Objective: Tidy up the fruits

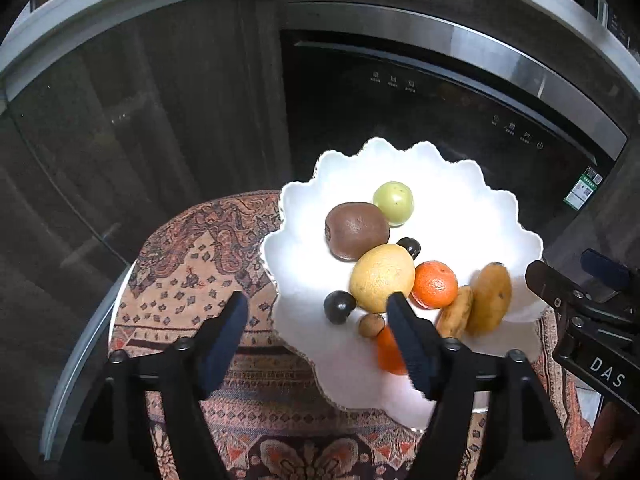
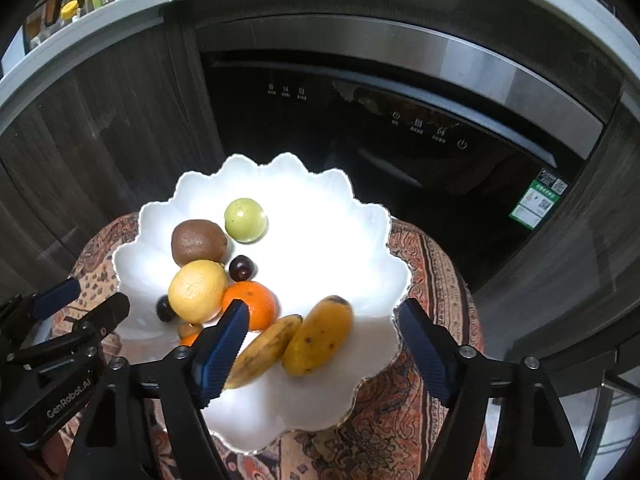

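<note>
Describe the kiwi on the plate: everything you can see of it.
The kiwi is a brown, matte, oval fruit, whole and unpeeled, lying on its side on the white scalloped plate. The green fruit sits just behind it and the yellow citrus just in front, both about touching it. No gripper touches it.

Left tool [image 1: 318, 308] hangs wide open over the near edge of the scalloped white plate [image 1: 472, 200], nothing in it. The plate's got a kiwi [image 1: 356, 230], green fruit [image 1: 394, 203], lemon [image 1: 382, 278], orange [image 1: 435, 283]. The patterned cloth [image 1: 192, 272] covers the table.
</note>
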